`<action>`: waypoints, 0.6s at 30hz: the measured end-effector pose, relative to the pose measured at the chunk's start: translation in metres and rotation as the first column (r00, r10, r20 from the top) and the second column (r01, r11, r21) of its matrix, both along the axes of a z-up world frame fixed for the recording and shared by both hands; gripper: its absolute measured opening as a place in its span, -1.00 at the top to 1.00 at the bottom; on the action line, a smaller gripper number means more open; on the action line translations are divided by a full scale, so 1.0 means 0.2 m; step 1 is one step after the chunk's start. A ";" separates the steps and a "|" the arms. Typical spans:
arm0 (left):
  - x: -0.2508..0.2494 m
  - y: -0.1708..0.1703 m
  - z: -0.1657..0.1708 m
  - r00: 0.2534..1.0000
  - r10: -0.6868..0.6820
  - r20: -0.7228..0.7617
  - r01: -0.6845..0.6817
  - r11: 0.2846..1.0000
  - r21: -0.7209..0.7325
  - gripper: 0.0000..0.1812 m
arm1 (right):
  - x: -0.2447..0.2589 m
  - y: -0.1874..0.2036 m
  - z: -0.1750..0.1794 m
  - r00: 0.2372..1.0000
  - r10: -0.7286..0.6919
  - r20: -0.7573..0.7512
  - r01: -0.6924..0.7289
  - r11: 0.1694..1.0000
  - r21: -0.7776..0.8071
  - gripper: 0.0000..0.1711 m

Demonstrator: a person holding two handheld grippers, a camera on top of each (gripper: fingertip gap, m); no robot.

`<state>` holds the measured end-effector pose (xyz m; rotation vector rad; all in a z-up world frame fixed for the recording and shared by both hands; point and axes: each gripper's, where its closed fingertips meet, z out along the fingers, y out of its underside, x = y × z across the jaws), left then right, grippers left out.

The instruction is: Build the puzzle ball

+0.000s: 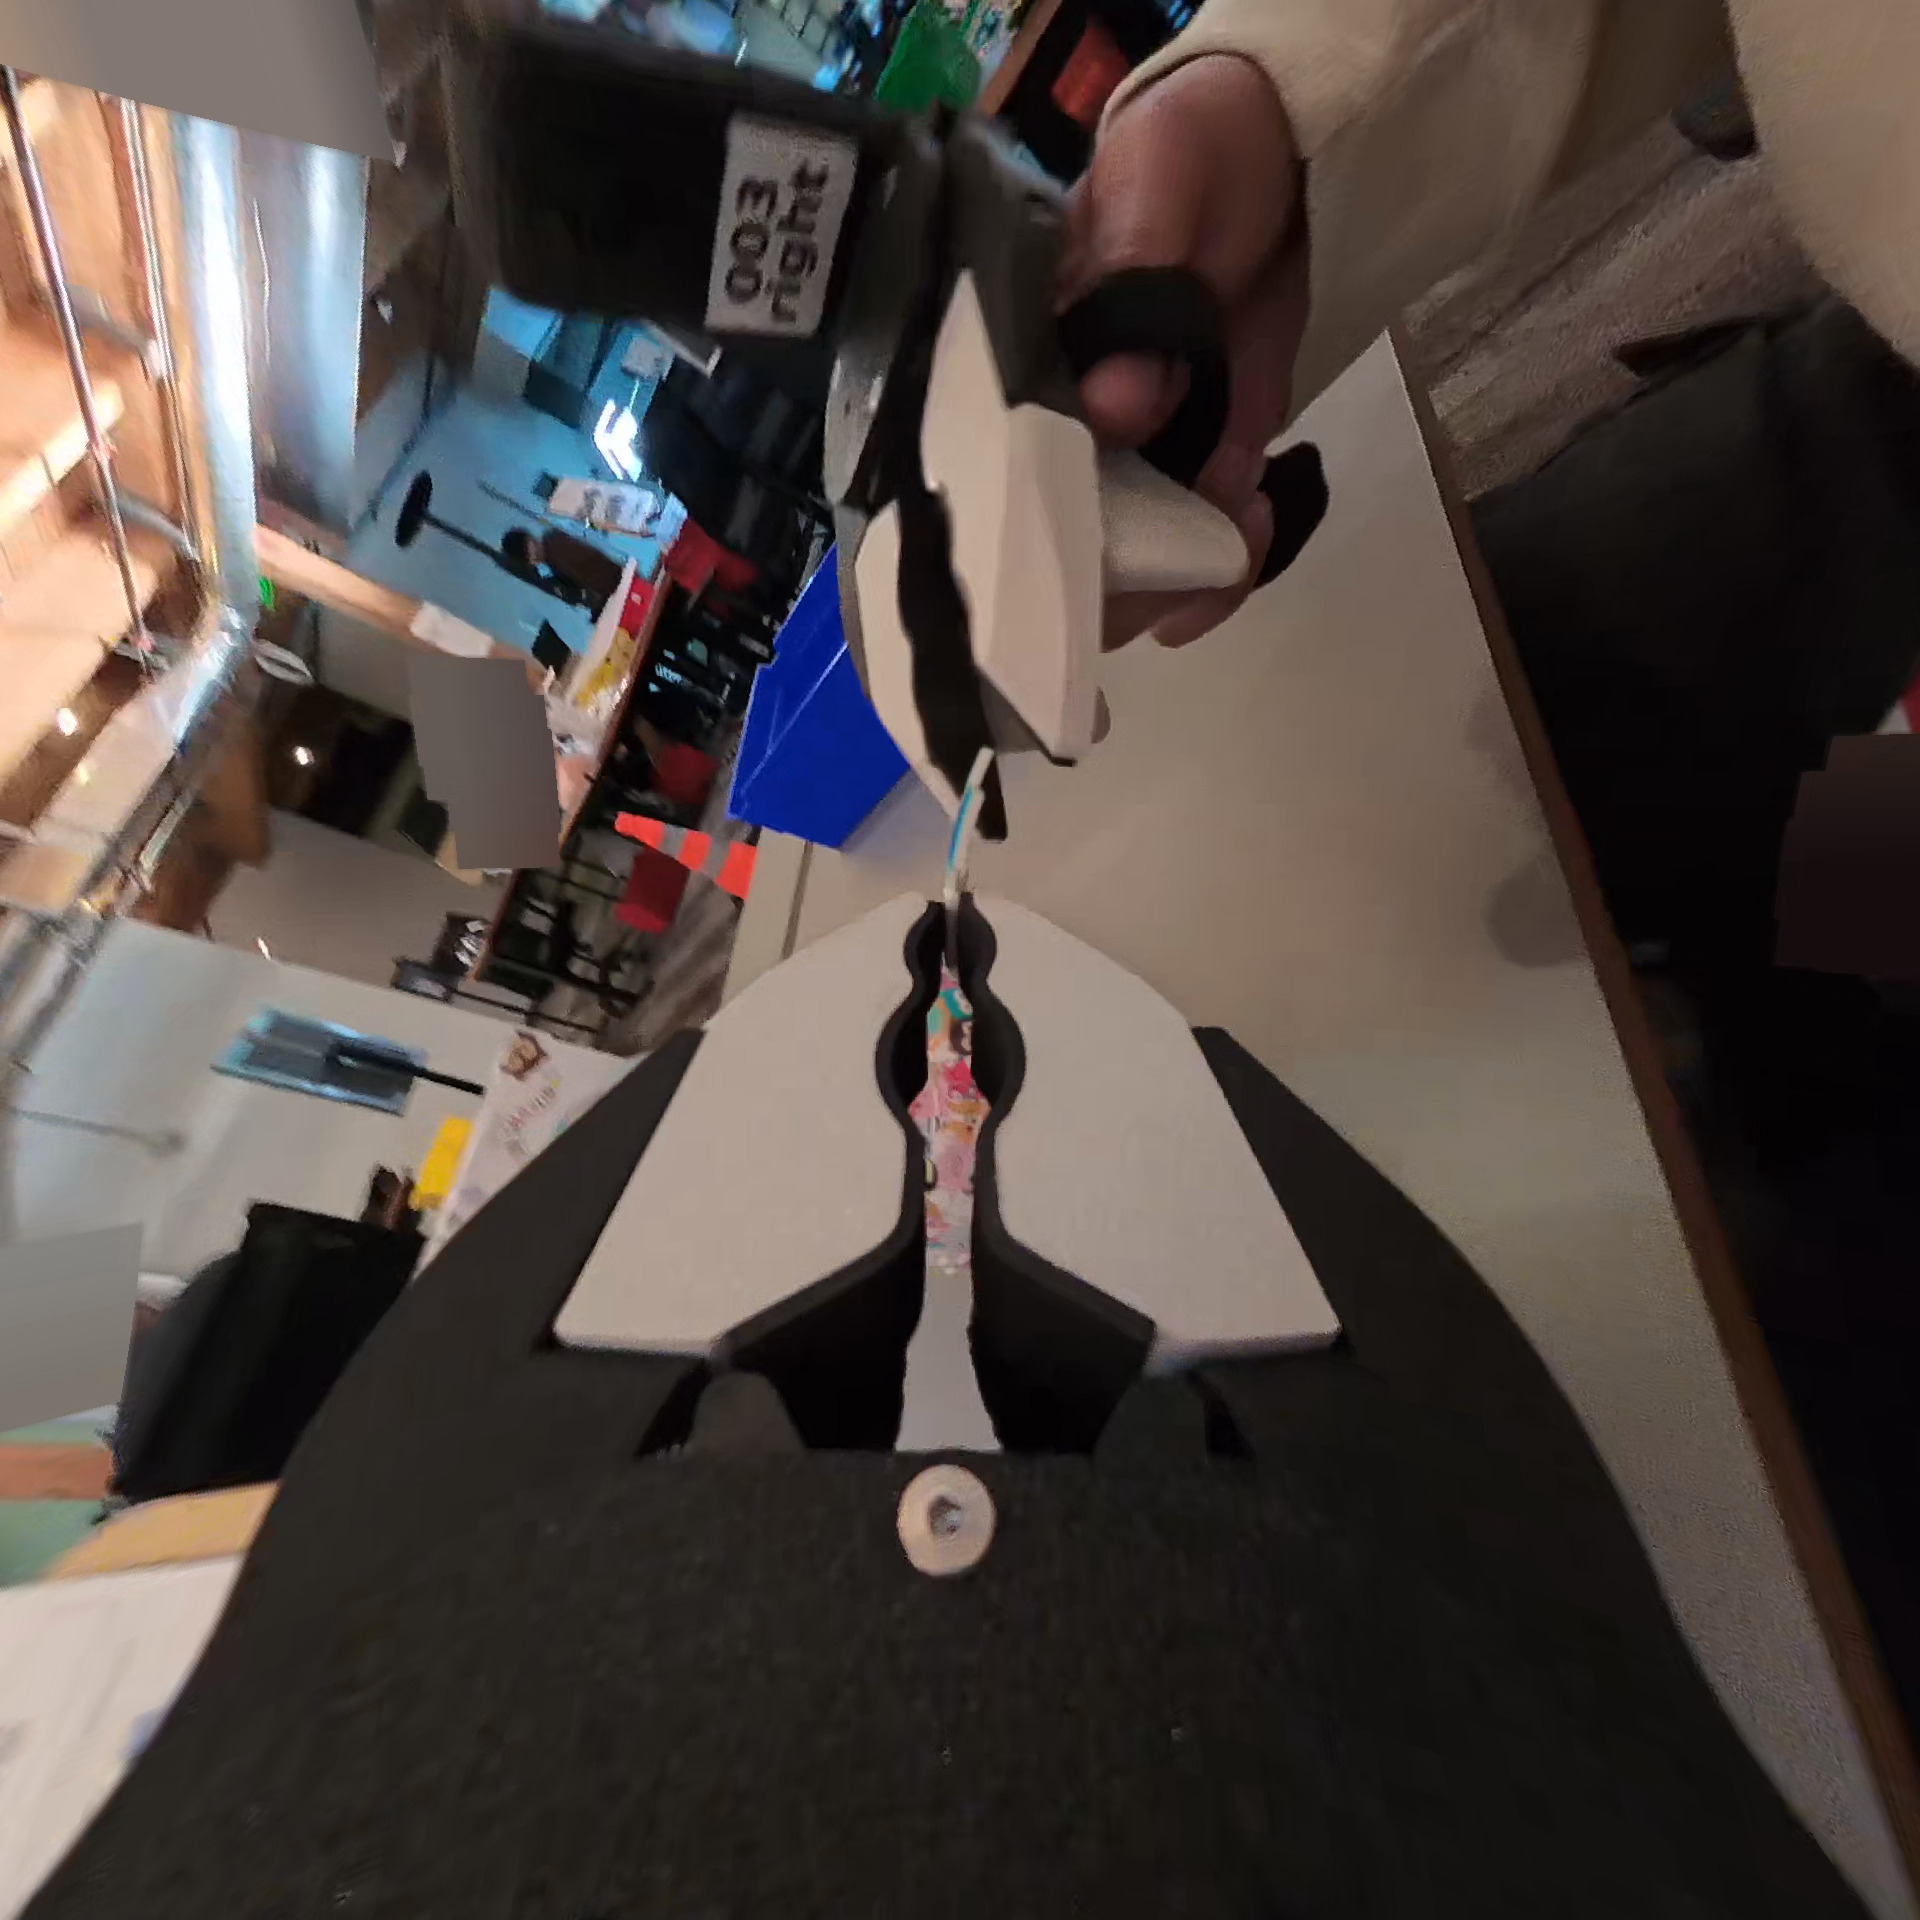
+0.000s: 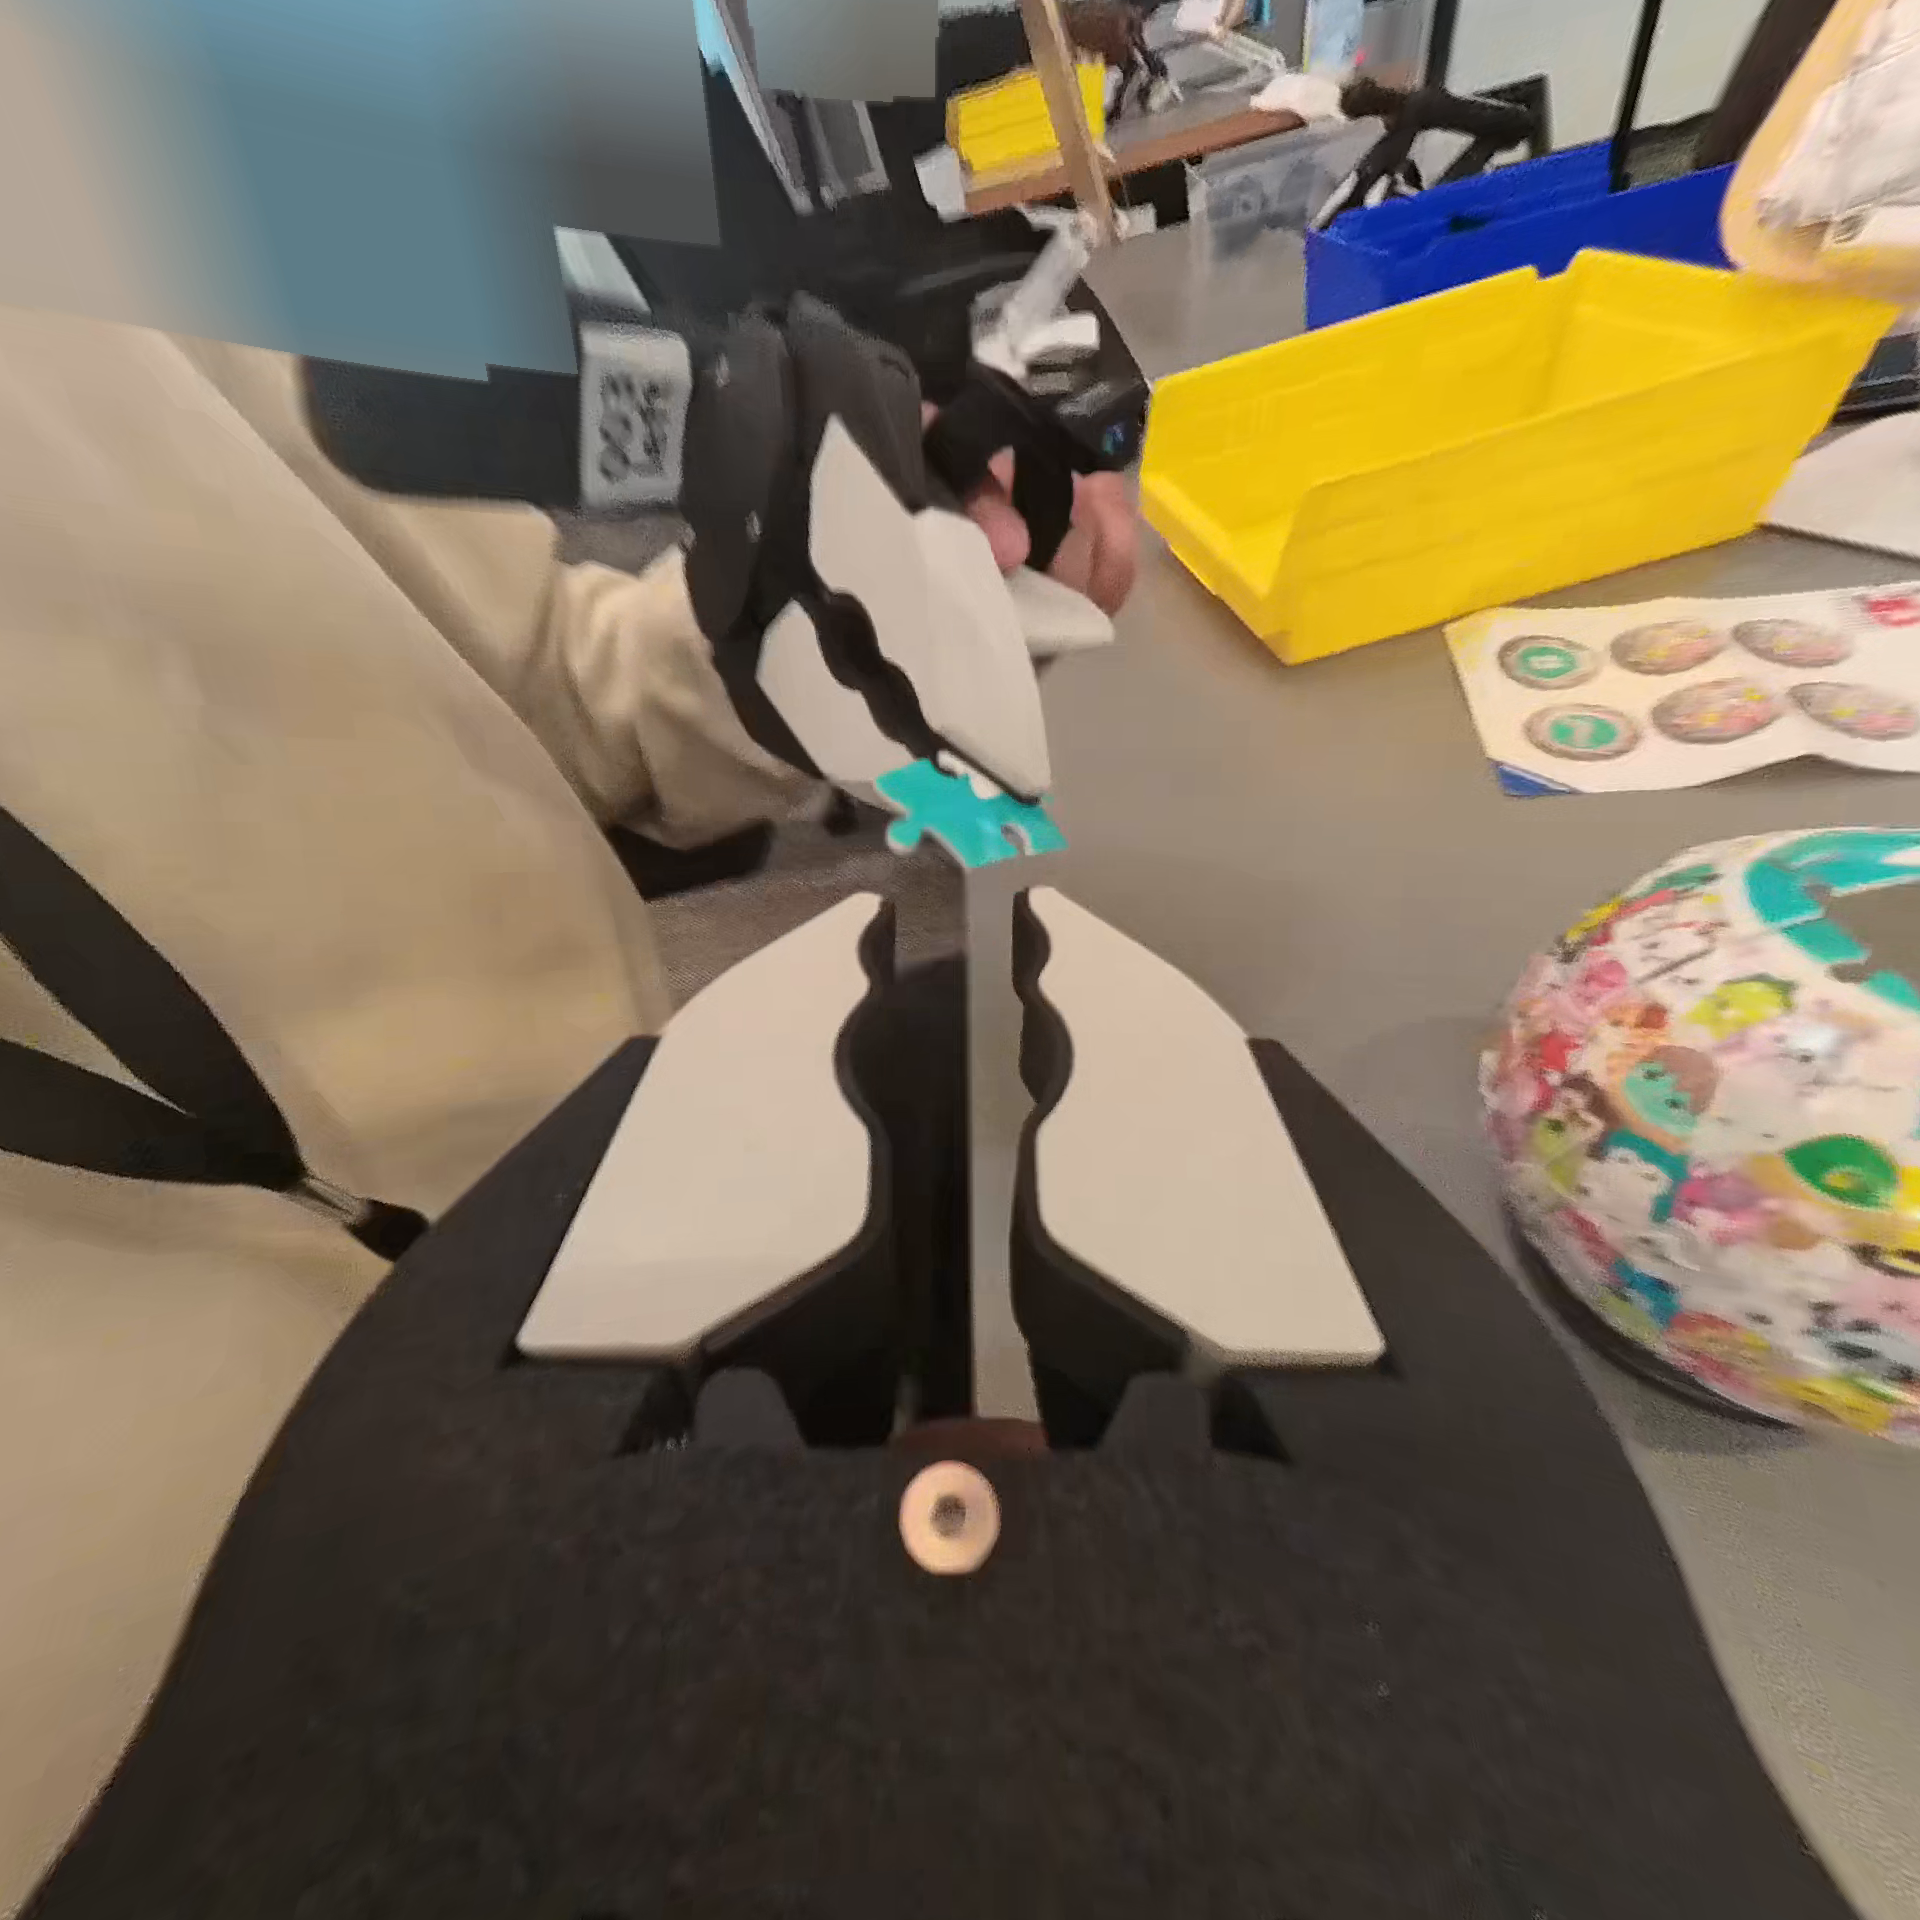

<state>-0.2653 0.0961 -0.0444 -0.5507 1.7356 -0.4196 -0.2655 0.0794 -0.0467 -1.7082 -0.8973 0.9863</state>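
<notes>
My left gripper (image 1: 951, 914) is shut on a thin puzzle piece (image 1: 964, 842), seen edge-on at its tips. In the right wrist view the piece (image 2: 971, 821) is teal and flat, pinched by the left gripper (image 2: 1003, 790). My right gripper (image 2: 956, 909) is open, its tips just short of the piece and facing the left gripper. It shows in the left wrist view (image 1: 977, 800), held by a hand. The partly built, colourful puzzle ball (image 2: 1714, 1122) sits on the table at the right with a teal-rimmed opening on top. A colourful strip shows through the gap between my left fingers.
A yellow bin (image 2: 1455, 468) stands behind the ball, with a blue bin (image 2: 1507, 229) farther back. A printed sheet (image 2: 1683, 686) lies on the grey table (image 2: 1247, 935). The person's beige sleeve fills the left of the right wrist view.
</notes>
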 end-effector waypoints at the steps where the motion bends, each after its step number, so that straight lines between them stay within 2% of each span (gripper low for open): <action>1: 0.01 -0.01 0.00 1.000 -0.030 -0.001 0.030 0.999 0.033 0.98 | 0.00 -0.01 0.03 0.998 0.015 -0.067 -0.016 1.000 -0.020 0.73; 7: 0.06 -0.04 0.07 0.988 -0.153 0.035 0.147 0.980 0.134 0.98 | 0.04 -0.02 0.10 0.978 0.019 -0.206 -0.033 0.997 -0.066 0.74; 13: 0.12 -0.04 0.09 0.979 -0.199 0.053 0.189 0.969 0.160 0.98 | 0.07 -0.01 0.10 0.978 -0.012 -0.209 -0.003 0.997 -0.072 0.81; 18: 0.15 -0.02 0.10 0.977 -0.205 0.054 0.188 0.956 0.228 0.98 | 0.09 -0.04 0.15 0.926 0.034 -0.375 -0.101 0.982 -0.161 0.63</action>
